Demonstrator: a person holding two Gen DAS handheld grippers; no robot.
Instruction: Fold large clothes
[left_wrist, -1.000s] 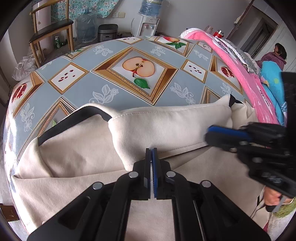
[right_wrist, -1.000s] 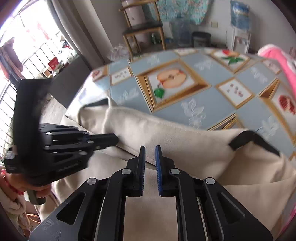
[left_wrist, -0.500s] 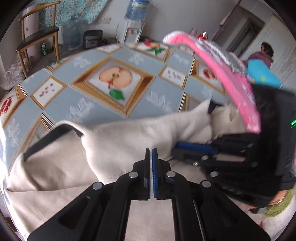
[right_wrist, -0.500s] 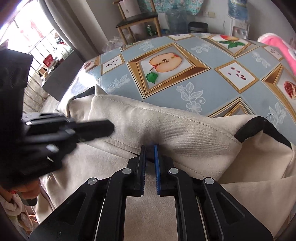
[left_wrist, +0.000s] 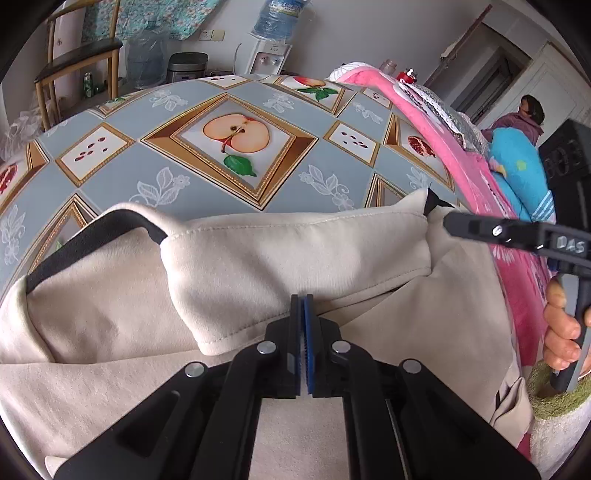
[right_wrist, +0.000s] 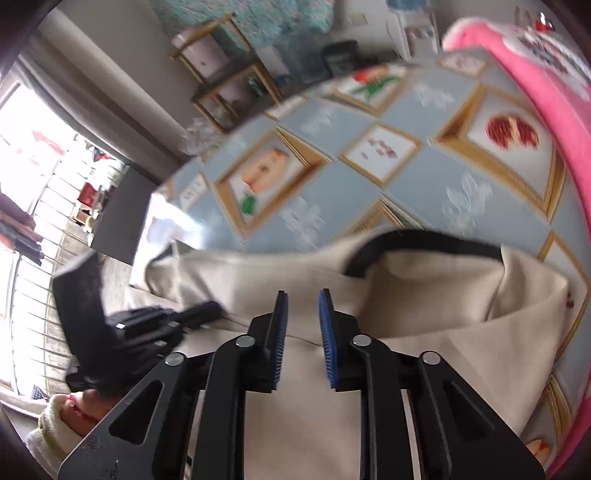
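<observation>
The table (left_wrist: 207, 192), covered with a grey-blue fruit-patterned cloth, is taken as the landmark. On its near half the cream garment (left_wrist: 110, 302) is spread, its long axis running across the table from left to right, black-trimmed openings at both ends. A folded-over band (left_wrist: 303, 254) of the garment lies along that axis, on the far side of both tools, so the next fold is judged to be carried away from the near edge toward the table's middle.

Along the table's right edge a pink blanket (left_wrist: 436, 122) is piled, close to the garment's right end, and could be caught by a wide sweep. The far half of the table is bare.

The left gripper (left_wrist: 302, 306) is seen with its jaws together at the band's near hem; whether cloth is pinched between them cannot be told. The right gripper (right_wrist: 303, 314) has just been opening: its jaws stand apart above the garment's right part, nothing between them. Neither hand is clearly nearer.
</observation>
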